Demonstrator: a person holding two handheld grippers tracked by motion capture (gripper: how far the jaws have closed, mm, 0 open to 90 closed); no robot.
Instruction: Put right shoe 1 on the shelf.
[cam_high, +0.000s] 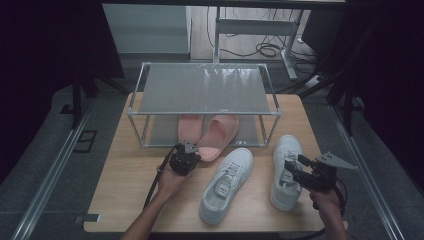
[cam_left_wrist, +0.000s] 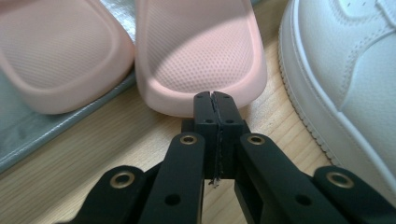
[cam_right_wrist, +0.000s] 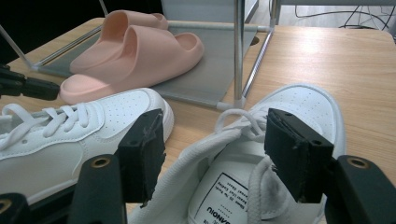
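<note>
Two pink slippers (cam_high: 220, 134) lie side by side, toes under the low shelf rack (cam_high: 202, 87), heels toward me. My left gripper (cam_high: 196, 154) is shut with nothing between its jaws. Its joined tips (cam_left_wrist: 215, 100) rest against the heel rim of the right-hand slipper (cam_left_wrist: 201, 51). Two white sneakers stand on the wooden table: one (cam_high: 227, 182) in the middle and one (cam_high: 286, 170) at the right. My right gripper (cam_right_wrist: 215, 144) is open, its jaws astride the heel opening of the right sneaker (cam_right_wrist: 303, 107) without pressing on it.
The rack's metal posts (cam_right_wrist: 239, 51) and grey bottom shelf (cam_left_wrist: 28, 135) stand just behind the slippers. The middle sneaker (cam_left_wrist: 345, 70) lies close to the right of the left gripper. Bare table wood (cam_high: 130, 185) lies at the left.
</note>
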